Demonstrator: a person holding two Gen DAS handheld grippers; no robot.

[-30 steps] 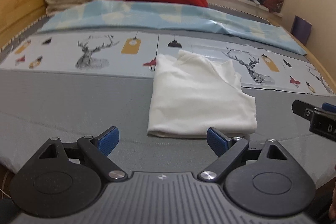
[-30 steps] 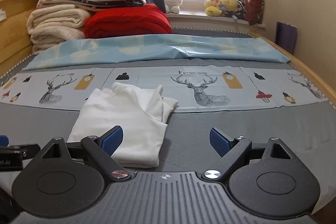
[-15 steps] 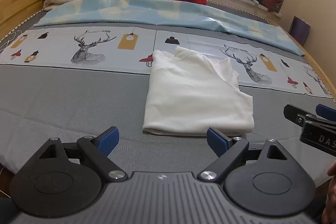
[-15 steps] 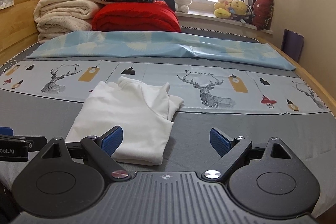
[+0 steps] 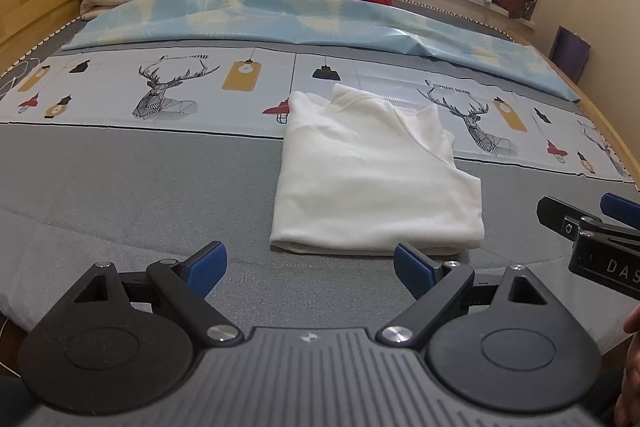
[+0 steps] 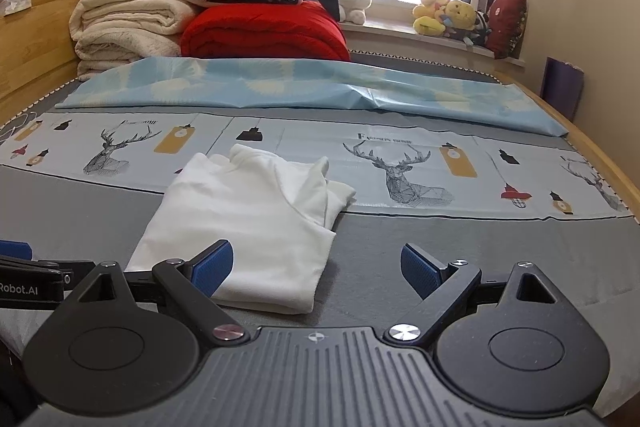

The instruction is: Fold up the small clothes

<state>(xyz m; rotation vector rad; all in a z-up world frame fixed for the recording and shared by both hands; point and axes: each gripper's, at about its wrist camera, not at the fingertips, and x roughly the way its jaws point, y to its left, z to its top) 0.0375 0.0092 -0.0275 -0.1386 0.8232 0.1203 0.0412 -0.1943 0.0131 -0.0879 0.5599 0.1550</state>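
Observation:
A white garment [image 5: 372,179] lies folded into a rough rectangle on the grey bed cover, its collar end toward the deer-print strip. It also shows in the right wrist view [image 6: 256,223]. My left gripper [image 5: 310,265] is open and empty, just short of the garment's near edge. My right gripper [image 6: 316,267] is open and empty, near the garment's near right corner; it also shows at the right edge of the left wrist view [image 5: 592,227]. The left gripper's tip shows at the left edge of the right wrist view [image 6: 24,267].
A deer-print strip [image 6: 400,163] and a light blue sheet [image 6: 300,87] lie across the bed beyond the garment. Folded blankets [image 6: 128,23] and a red quilt [image 6: 264,35] are stacked at the head. Plush toys [image 6: 448,15] sit on the windowsill. Wooden bed rails run along both sides.
Both grippers have lifted and drawn back slightly from the garment, staying open. The garment has not moved.

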